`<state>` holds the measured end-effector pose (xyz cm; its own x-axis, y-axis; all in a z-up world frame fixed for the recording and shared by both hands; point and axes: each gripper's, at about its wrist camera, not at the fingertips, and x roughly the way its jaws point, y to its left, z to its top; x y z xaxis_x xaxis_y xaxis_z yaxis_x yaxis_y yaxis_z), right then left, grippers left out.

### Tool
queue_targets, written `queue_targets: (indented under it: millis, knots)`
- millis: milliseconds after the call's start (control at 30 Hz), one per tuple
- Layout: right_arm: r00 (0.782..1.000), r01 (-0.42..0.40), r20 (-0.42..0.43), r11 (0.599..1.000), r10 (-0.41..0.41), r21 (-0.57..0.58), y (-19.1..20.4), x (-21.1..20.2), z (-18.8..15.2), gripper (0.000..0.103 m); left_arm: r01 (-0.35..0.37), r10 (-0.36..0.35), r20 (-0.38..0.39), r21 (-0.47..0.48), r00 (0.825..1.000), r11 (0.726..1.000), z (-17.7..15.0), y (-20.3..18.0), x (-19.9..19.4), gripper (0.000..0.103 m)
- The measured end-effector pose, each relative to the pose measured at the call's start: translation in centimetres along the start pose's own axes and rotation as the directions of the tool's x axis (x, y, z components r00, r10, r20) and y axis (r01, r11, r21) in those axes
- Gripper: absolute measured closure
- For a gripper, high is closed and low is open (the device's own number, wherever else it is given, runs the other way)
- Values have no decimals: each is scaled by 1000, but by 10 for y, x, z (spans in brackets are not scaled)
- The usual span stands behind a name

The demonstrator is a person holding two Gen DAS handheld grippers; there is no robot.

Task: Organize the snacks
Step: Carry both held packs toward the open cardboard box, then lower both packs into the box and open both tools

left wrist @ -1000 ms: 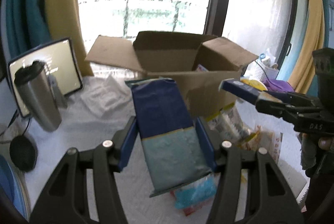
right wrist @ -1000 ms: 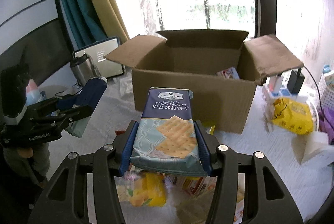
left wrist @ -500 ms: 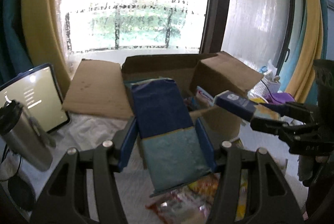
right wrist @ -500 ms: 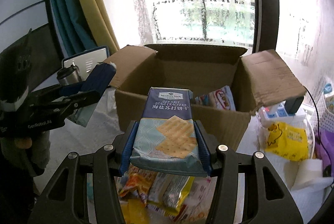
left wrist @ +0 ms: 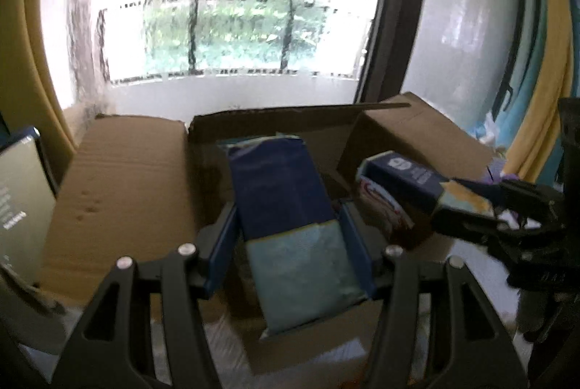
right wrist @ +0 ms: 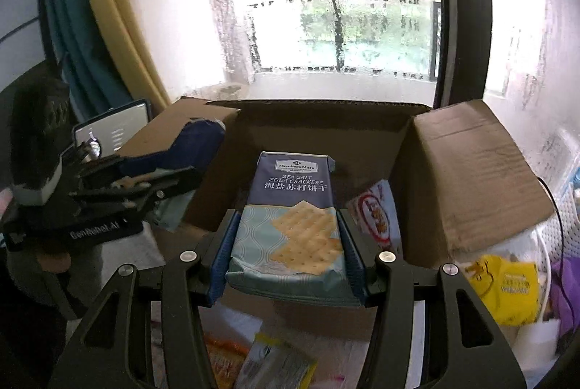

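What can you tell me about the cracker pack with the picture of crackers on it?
The cracker pack is a long soft wrapper, dark blue on top with white words saying sea salt soda crackers, pale wavy blue below with square golden crackers pictured. It looks sealed and full. The right tongs squeeze its sides, holding it in the air, label up, far end tipped toward the open cardboard box.

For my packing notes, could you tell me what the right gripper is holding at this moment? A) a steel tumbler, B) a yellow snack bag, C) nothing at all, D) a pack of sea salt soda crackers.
D: the right gripper has its blue pads pressed on both sides of the soda cracker pack, held out over the open cardboard box, while the yellow bag lies outside the box.
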<state>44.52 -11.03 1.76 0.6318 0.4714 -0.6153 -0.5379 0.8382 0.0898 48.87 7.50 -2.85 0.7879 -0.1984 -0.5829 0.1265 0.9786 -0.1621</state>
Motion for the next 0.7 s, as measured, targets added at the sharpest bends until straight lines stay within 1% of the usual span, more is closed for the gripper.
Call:
queue_targets:
  millis: [33, 67, 167, 233, 300, 333, 367, 467, 600, 700]
  knots:
    - [1000, 12, -3, 1000, -12, -5, -1, 8, 5, 47, 4, -4, -8, -10, 1000, 1000, 3, 1, 8, 45]
    - [999, 31, -11, 1000, -31, -7, -3, 18, 12, 47, -15, 15, -23, -23, 1000, 1000, 6, 3, 20, 45]
    - [999, 45, -17, 999, -45, 19, -8, 35, 26, 47, -82, 81, -32, -59, 996, 995, 8, 12, 36, 45]
    - [998, 60, -19, 998, -59, 30, -10, 44, 34, 47, -128, 126, -49, -51, 991, 990, 9, 14, 42, 44]
    - [996, 80, -29, 996, -79, 25, -13, 57, 40, 46, -155, 154, -30, -29, 988, 987, 10, 14, 41, 39]
    - [995, 94, -43, 995, -93, 24, -14, 63, 41, 43, -159, 158, -27, -42, 987, 986, 9, 16, 40, 31]
    - [992, 114, -57, 993, -112, 32, -17, 69, 43, 41, -148, 147, -24, -69, 989, 987, 10, 19, 38, 28]
    - [994, 105, -50, 993, -102, 60, -22, 68, 46, 37, -138, 137, -18, -77, 990, 987, 12, 24, 35, 27]
    - [993, 111, -38, 993, -109, 46, -19, 58, 45, 36, -138, 138, -8, -111, 990, 984, 13, 34, 27, 26]
    - [993, 114, -40, 993, -113, 33, -15, 50, 42, 36, -131, 133, 6, -115, 991, 985, 14, 35, 17, 26]
